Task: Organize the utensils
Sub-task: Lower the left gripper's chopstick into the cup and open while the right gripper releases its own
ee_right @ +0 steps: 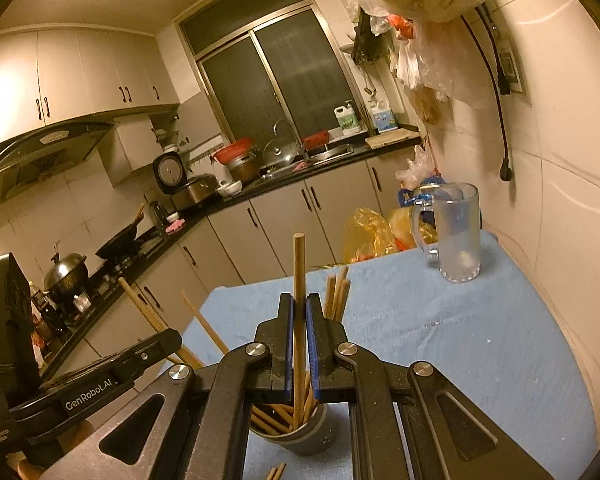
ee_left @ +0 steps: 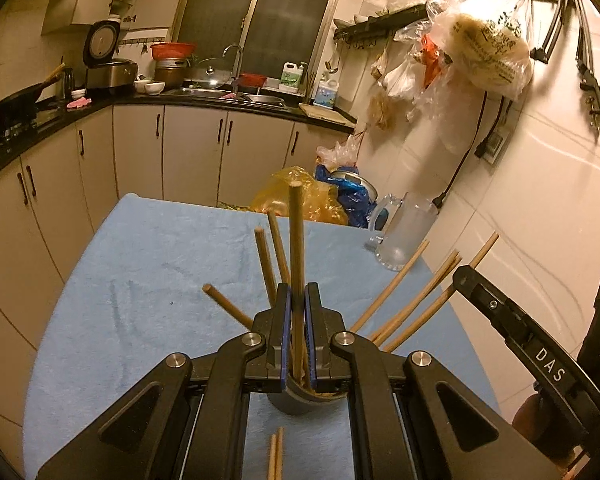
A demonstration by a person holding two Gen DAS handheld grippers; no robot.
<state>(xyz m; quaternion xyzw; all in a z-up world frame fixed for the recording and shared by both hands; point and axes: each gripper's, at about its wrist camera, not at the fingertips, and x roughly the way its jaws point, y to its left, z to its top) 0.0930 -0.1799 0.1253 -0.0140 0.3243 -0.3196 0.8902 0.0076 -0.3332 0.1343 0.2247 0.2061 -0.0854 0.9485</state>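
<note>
Chopsticks (ee_right: pixel 336 296) mostly stand in the grey cup (ee_right: pixel 300 436) on the blue-covered bench (ee_right: pixel 460 340), so the sorting looks well along. Each gripper, left (ee_left: pixel 298 308) and right (ee_right: pixel 299 316), has its fingers clenched on one upright stick over the cup. Two sticks (ee_left: pixel 276 456) lie loose beside the cup, still to collect.

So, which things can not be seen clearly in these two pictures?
- Cup: its base is hidden in both wrist views by the gripper frame.
- Left gripper chopstick: its lower end is hidden behind the jaws.
- Loose chopsticks on the blue cloth: cut off by the bottom edge.
- Glass mug: frosted, so any contents are unclear.
- Bottle labels by the sink: too small.
</note>
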